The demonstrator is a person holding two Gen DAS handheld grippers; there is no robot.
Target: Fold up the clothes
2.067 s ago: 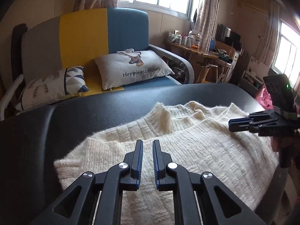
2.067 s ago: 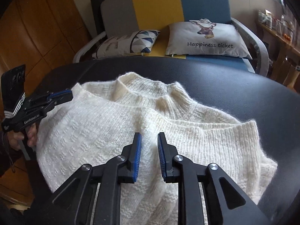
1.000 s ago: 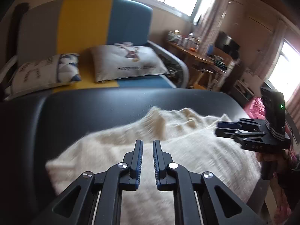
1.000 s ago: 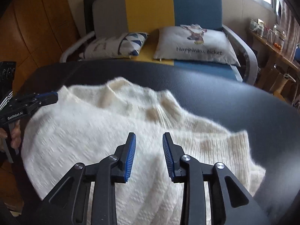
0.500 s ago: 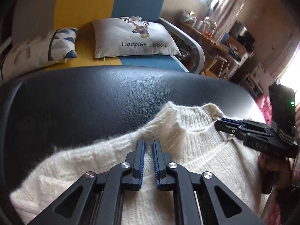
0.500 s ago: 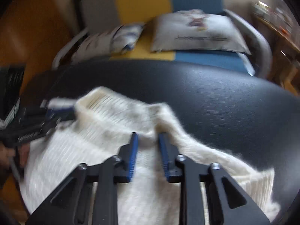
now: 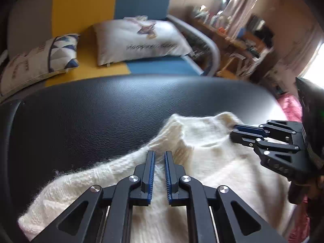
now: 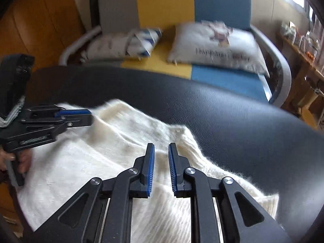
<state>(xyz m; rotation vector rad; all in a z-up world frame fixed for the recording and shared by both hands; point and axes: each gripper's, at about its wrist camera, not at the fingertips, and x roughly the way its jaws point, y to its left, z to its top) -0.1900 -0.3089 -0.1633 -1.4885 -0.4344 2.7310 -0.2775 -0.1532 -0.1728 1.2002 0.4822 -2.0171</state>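
A cream knit sweater (image 7: 212, 162) lies flat on a black padded surface (image 7: 101, 111), its collar (image 7: 182, 123) toward the far side. My left gripper (image 7: 160, 152) is shut with nothing pinched, its tips over the shoulder edge left of the collar. In the right wrist view it (image 8: 91, 117) comes in from the left beside the collar. My right gripper (image 8: 161, 144) hovers over the sweater (image 8: 101, 151) at the other shoulder. Its jaws stand a narrow gap apart and are opening, with knit below them but none pressed. The left wrist view shows it (image 7: 232, 131) at the collar's right.
Beyond the black surface (image 8: 243, 121) stands a grey, yellow and blue sofa (image 7: 85, 10) with a deer cushion (image 7: 141, 40) and a patterned cushion (image 7: 40, 60). A cluttered wooden table (image 7: 232, 34) is at the far right. A hand (image 8: 22, 160) holds the left gripper's handle.
Both grippers moved forward and down from mid-sweater to the shoulders beside the collar. The right jaws narrowed from a wider gap. The left jaws kept the same narrow gap.
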